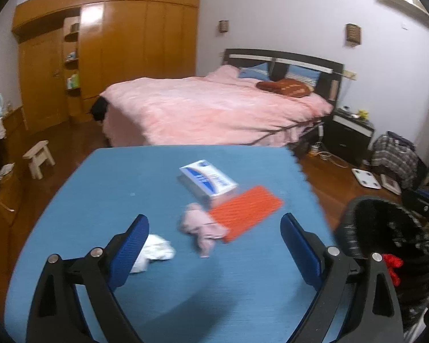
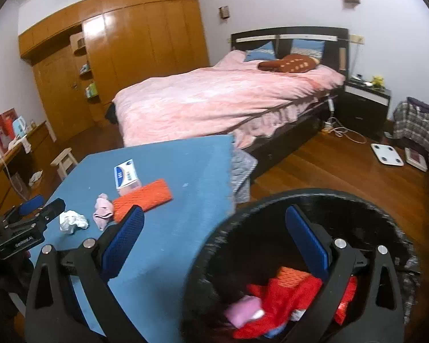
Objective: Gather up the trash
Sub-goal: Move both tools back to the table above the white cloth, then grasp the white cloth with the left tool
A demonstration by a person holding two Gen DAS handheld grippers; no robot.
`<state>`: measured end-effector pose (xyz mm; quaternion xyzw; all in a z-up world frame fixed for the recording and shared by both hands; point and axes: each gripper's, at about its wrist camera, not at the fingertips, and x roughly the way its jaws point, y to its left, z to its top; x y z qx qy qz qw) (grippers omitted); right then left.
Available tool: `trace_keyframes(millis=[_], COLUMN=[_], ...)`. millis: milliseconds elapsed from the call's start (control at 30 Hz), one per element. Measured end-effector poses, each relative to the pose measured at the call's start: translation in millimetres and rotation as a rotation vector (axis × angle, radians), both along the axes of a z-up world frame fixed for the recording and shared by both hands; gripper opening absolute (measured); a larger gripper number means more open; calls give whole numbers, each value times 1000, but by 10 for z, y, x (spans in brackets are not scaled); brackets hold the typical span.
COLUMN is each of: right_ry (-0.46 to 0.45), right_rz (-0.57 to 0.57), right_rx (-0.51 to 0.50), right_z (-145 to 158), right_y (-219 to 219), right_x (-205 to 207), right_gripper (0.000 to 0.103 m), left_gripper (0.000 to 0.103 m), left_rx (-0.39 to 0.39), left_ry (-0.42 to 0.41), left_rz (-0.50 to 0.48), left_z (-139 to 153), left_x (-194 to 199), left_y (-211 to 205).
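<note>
Nearest the lens: right gripper (image 2: 214, 237), blue-padded jaws spread wide, nothing between the pads, hanging over the near rim of a black-lined trash bin (image 2: 214, 245) just off the table's right edge. Inside the bin: red crumpled wrapping (image 2: 283, 294), an orange ribbed piece (image 2: 293, 275), a small pink scrap (image 2: 240, 311), all heaped at the bottom.

Left gripper (image 1: 214, 245), also spread wide and empty, above the near part of the blue table (image 1: 128, 177); seen from the right wrist cam at the table's left edge.

Trash left on the table, all approx. mid-surface:
- white crumpled tissue (image 1: 157, 250), wadded & creased, closest to the near edge, just beside the left gripper's left pad;
- pink crumpled wad (image 1: 200, 227), soft-looking, w/ a tail pointing to the near edge, touching the orange piece;
- orange ribbed flat rectangle (image 1: 244, 211), lying at a slant, toward the right edge;
- white-and-blue box (image 1: 208, 180), printing too blurred to read, farthest back, its end against the orange rectangle.
</note>
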<state>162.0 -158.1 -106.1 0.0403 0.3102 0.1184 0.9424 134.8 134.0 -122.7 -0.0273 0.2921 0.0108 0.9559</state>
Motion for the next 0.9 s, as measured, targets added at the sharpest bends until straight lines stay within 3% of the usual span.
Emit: trace_keyframes(millis=[467,900], right_ry=[26,76], right_rz=[96,142], right_rx=[-24,-63], right_z=[-262,-571], right_y=[781,1131], right_x=[359,526], right_gripper=[96,96], left_gripper=[91,90], left_rx=[-7,-38], left_ry=[97,201], left_rz=[150,156], left_z=[-520,-848], left_x=[194,450], left_y=[745,855])
